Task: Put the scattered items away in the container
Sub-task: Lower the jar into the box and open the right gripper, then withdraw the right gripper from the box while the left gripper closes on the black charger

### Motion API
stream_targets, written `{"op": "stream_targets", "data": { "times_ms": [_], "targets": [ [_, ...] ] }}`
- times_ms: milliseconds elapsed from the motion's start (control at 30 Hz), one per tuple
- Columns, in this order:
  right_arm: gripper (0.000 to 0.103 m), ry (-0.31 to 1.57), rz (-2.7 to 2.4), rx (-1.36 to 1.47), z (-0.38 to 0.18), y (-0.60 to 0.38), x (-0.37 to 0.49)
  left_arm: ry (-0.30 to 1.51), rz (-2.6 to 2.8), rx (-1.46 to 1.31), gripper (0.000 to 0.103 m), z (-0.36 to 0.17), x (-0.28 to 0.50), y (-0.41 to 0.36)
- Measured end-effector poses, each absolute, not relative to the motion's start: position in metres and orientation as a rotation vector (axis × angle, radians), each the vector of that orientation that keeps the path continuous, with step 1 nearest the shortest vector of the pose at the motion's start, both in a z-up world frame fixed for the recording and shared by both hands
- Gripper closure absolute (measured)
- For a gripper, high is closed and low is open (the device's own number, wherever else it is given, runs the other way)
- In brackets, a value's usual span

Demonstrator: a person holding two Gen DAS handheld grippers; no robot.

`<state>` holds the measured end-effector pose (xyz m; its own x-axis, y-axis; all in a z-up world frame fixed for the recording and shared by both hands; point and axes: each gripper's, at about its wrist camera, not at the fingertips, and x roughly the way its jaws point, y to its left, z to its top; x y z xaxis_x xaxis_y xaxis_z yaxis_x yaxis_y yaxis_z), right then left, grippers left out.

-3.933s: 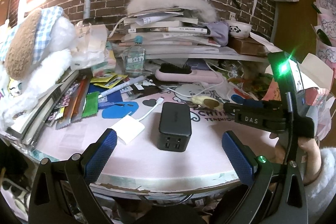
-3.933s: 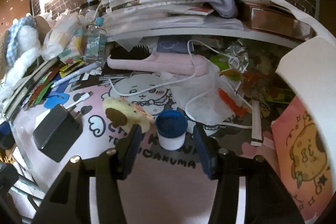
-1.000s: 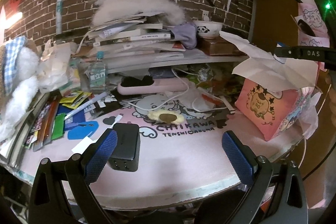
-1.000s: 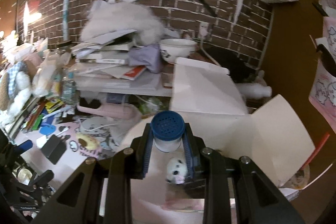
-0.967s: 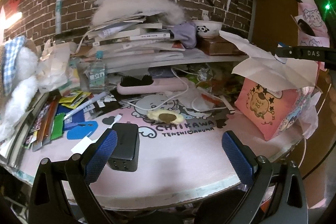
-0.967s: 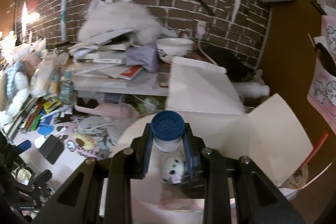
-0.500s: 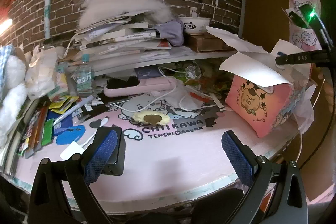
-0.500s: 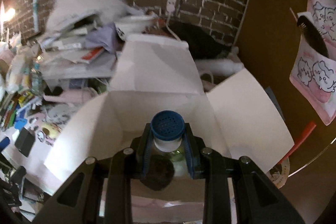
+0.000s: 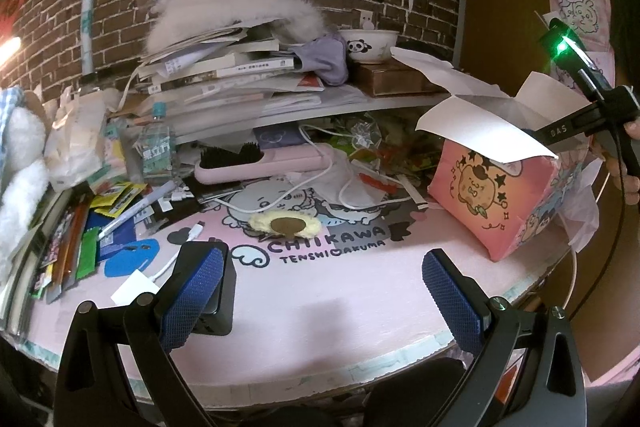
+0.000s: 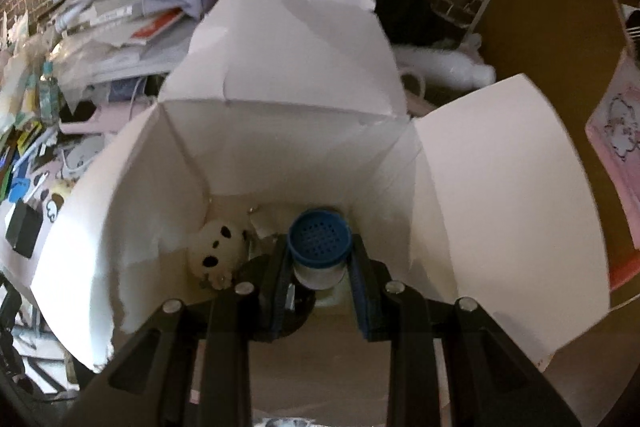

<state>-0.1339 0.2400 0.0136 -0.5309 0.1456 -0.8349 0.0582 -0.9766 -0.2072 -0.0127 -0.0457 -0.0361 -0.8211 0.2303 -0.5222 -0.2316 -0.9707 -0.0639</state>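
My right gripper (image 10: 320, 259) is shut on a small white jar with a blue perforated cap (image 10: 319, 235) and holds it down inside the open pink cartoon box (image 10: 280, 131), next to a white panda toy (image 10: 216, 247) lying inside. The box (image 9: 492, 203) stands at the table's right in the left wrist view, with the right gripper's body above it. My left gripper (image 9: 320, 291) is open and empty above the table's front edge. A black charger block (image 9: 218, 307) sits by its left finger. A yellow plush avocado (image 9: 286, 225) lies mid-table.
A pink hairbrush (image 9: 260, 163), white cables (image 9: 344, 187), a water bottle (image 9: 158, 147), pens and packets (image 9: 80, 227) crowd the back and left. Stacked books and a panda bowl (image 9: 370, 43) sit on a shelf. A white adapter (image 9: 132, 293) lies near the charger.
My right gripper has carried the blue-capped jar from above the box down into it. The left gripper has drifted slightly right, still open.
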Motion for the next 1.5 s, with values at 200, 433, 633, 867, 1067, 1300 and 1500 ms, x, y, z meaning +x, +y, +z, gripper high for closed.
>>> {"op": "stream_targets", "data": {
  "times_ms": [200,433,633,867,1067,1300,1500],
  "targets": [
    [0.078,-0.367,2.634,-1.562,0.005,0.24,-0.141,0.0,2.789,-0.799,0.003,-0.036,-0.013,-0.046],
    [0.047,-0.403,2.631,-1.516,0.008,0.236,-0.139,-0.012,2.798,-0.813,0.003,-0.039,-0.013,-0.051],
    [0.038,-0.439,2.643,-1.404,0.018,0.234,-0.133,-0.037,2.824,-0.834,0.003,-0.046,-0.017,-0.062],
    [0.038,-0.464,2.735,-1.187,0.041,0.232,-0.103,-0.091,2.815,-0.846,0.003,-0.056,-0.026,-0.077],
    [0.029,-0.382,2.921,-0.951,0.067,0.229,-0.056,-0.146,2.812,-0.835,0.003,-0.062,-0.032,-0.088],
    [0.025,-0.374,3.074,-0.684,0.082,0.218,-0.002,-0.18,2.834,-0.84,0.01,-0.072,-0.036,-0.101],
    [0.025,-0.433,3.162,-0.617,0.076,0.198,0.02,-0.122,2.877,-0.839,0.034,-0.077,-0.039,-0.108]
  ]
}}
